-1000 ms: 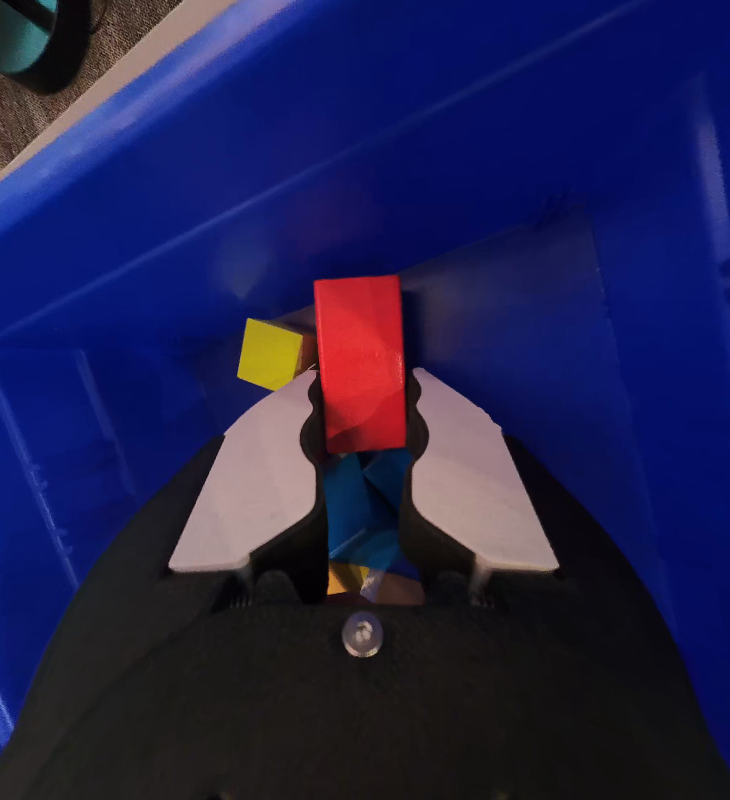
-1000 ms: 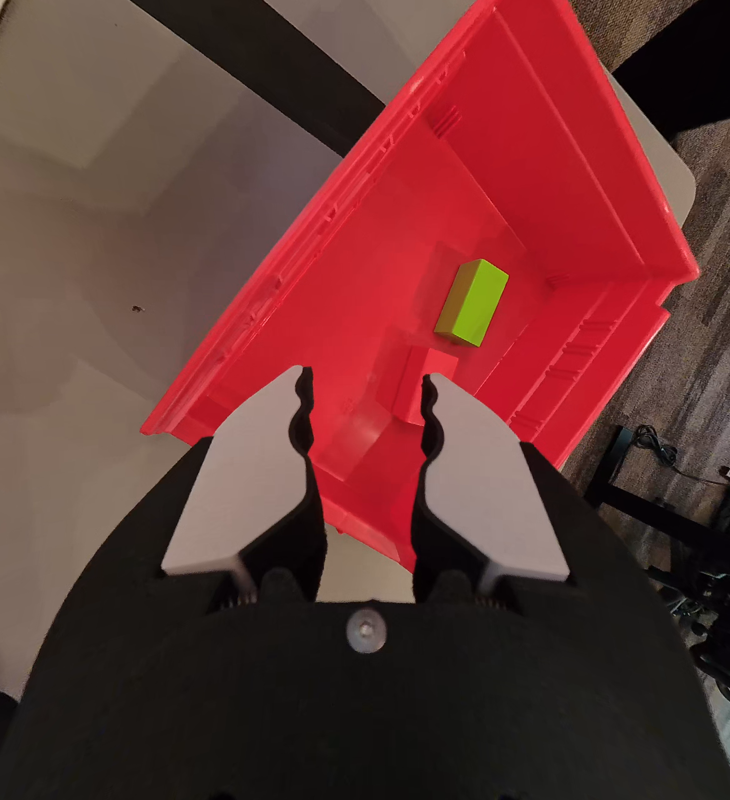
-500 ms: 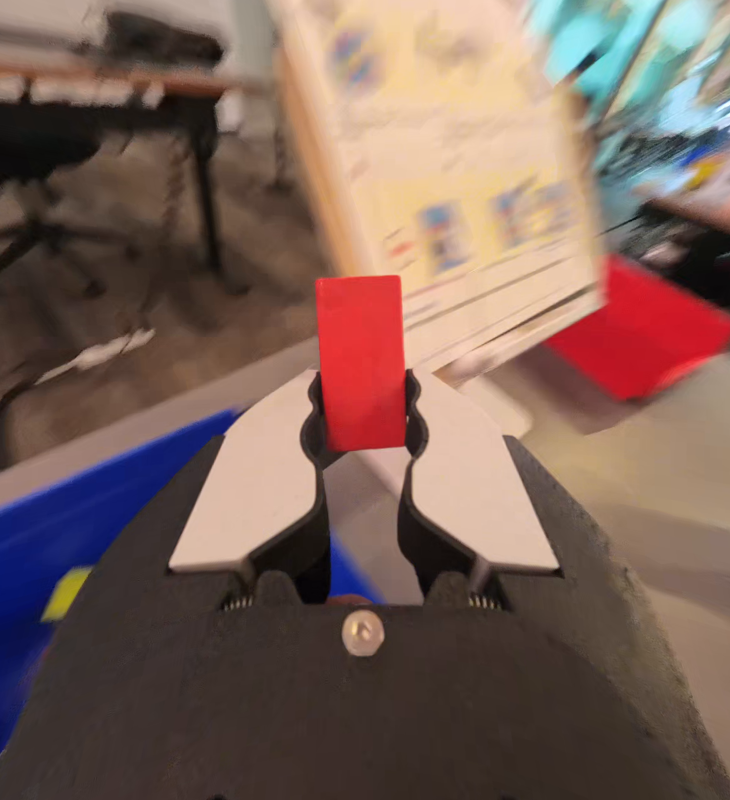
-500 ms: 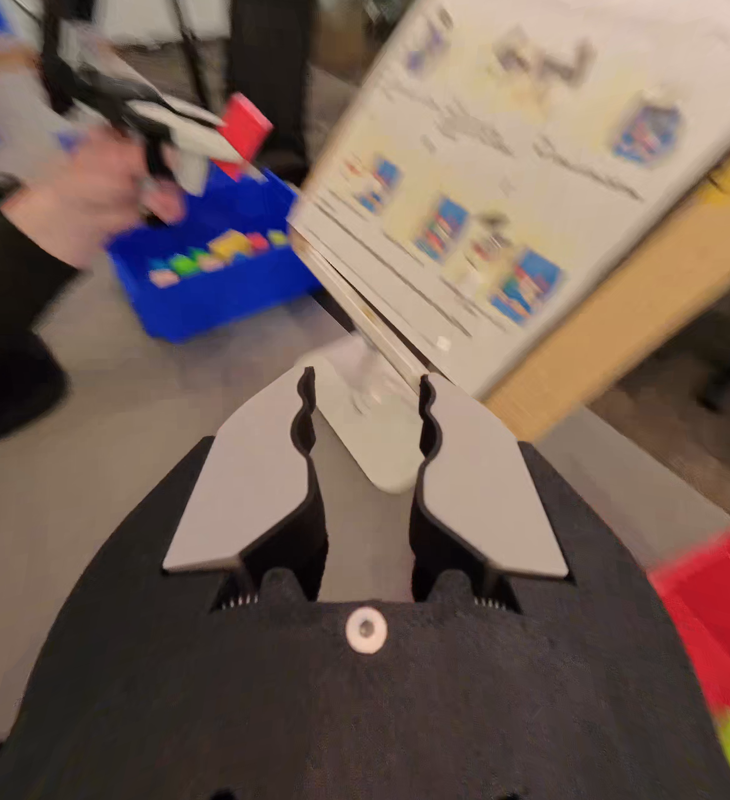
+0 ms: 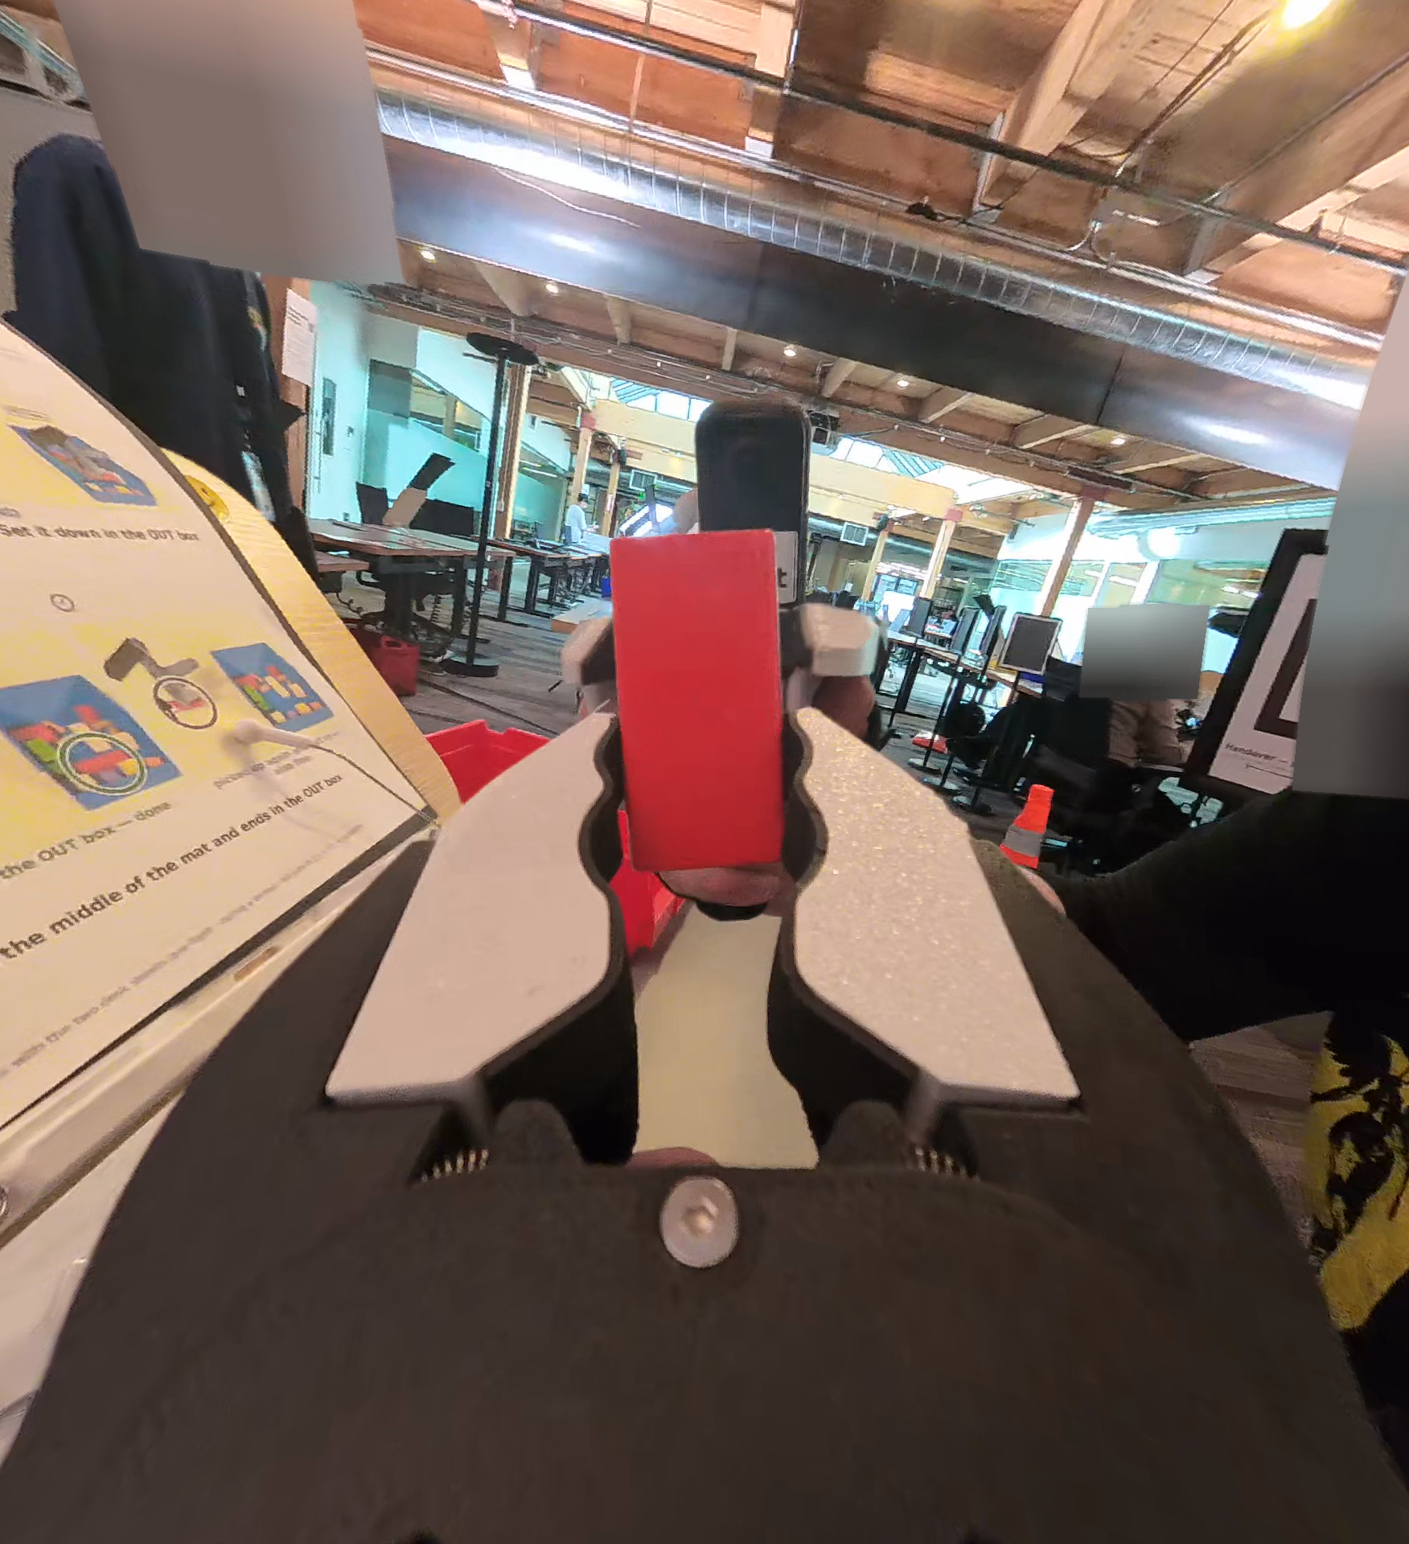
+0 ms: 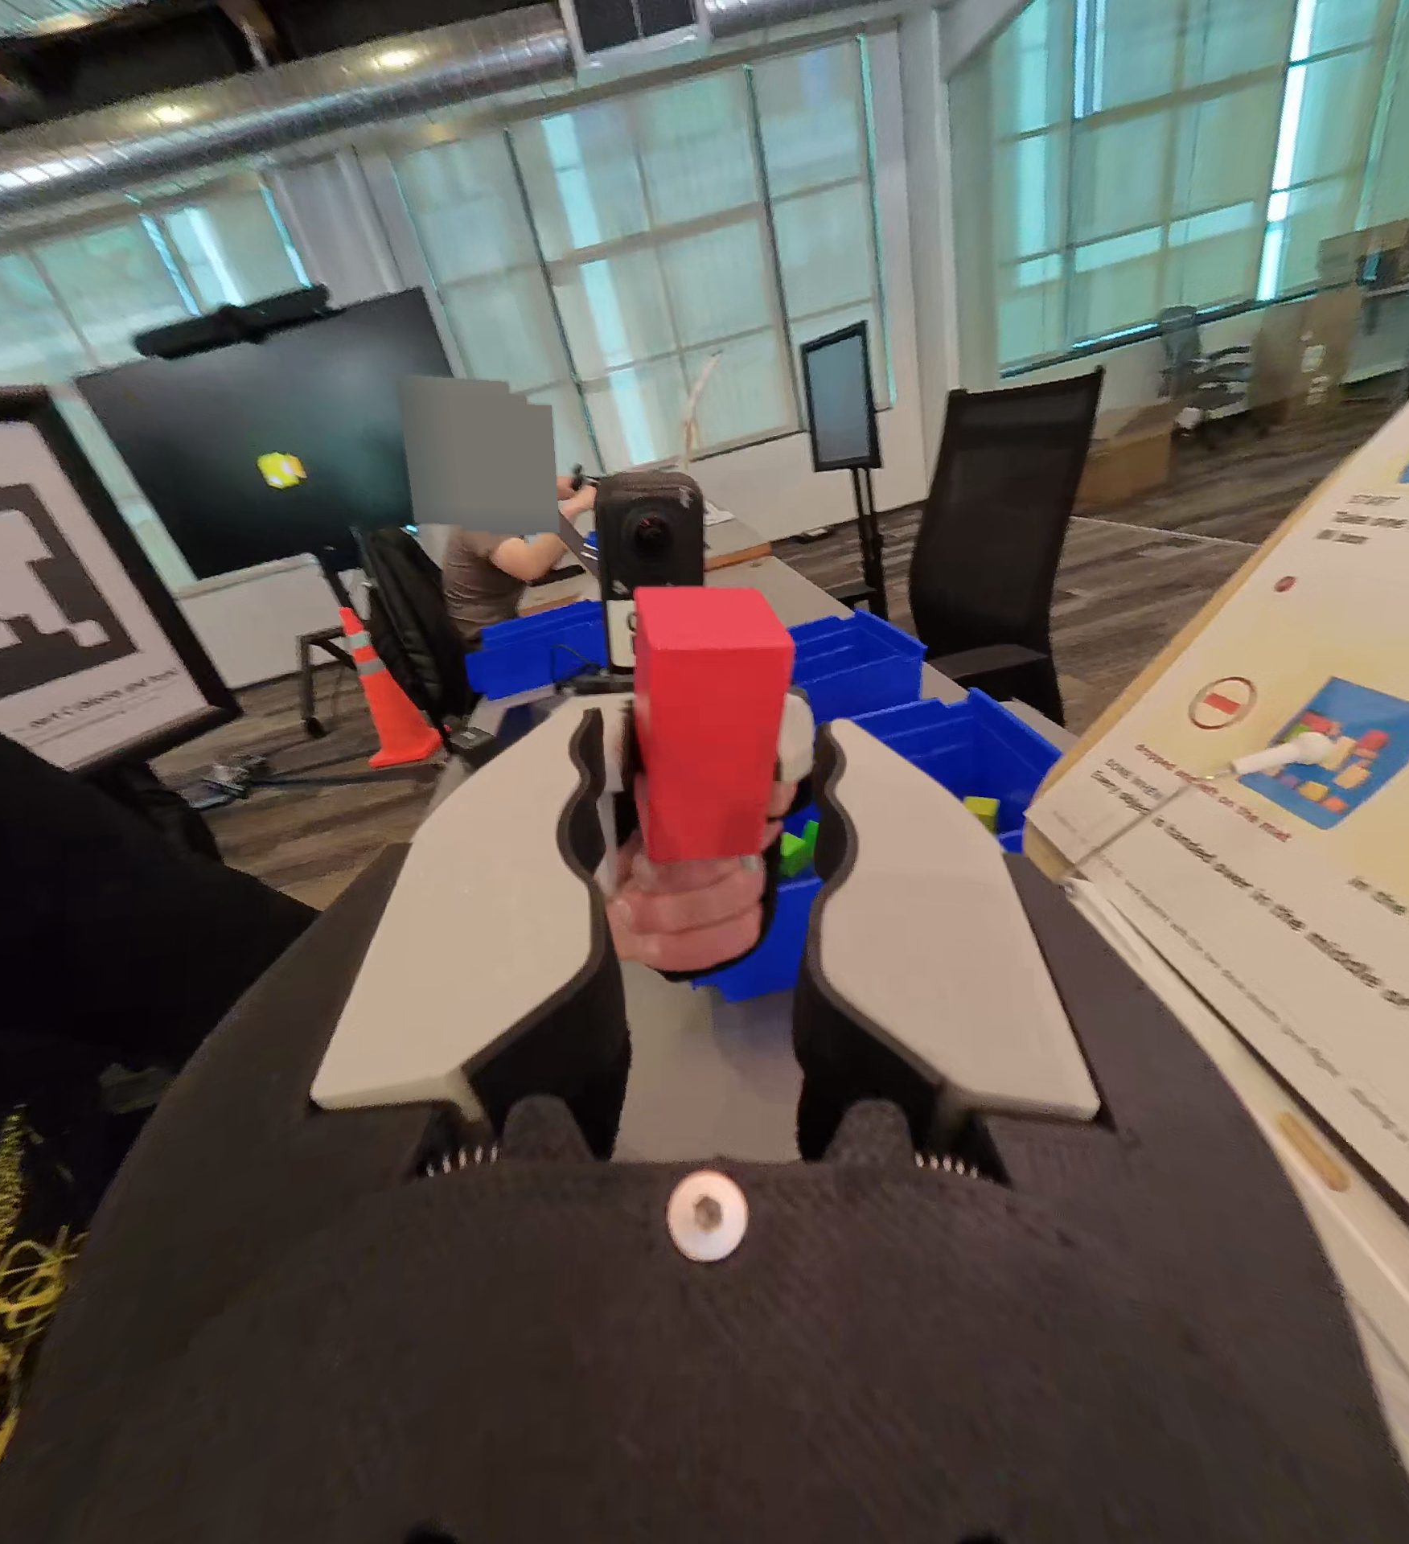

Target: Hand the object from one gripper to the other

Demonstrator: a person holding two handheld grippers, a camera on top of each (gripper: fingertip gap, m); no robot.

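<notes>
My left gripper (image 5: 697,752) is shut on a red rectangular block (image 5: 697,702), with both pads pressed on its lower sides, and holds it upright in the air. The right gripper's fingers (image 5: 839,647) show just behind the block, one on each side. In the right wrist view the red block (image 6: 714,727) stands between the fingers of my right gripper (image 6: 708,752), with a clear gap on both sides. My right gripper is open and does not touch it. The left gripper's fingers (image 6: 797,739) and the hand (image 6: 684,911) holding it show behind the block.
A slanted instruction board (image 5: 125,668) stands close by, at the right in the right wrist view (image 6: 1311,794). A red bin (image 5: 475,752) lies behind the left gripper. Blue bins (image 6: 960,744) with small blocks lie behind the handover point. An orange cone (image 6: 388,710) stands on the floor. Both grippers' tips are close together, under 4 cm apart.
Both grippers swung up from their bins and now face each other in the air. The left kept the red block throughout. The right stayed open and now has the block between its fingers.
</notes>
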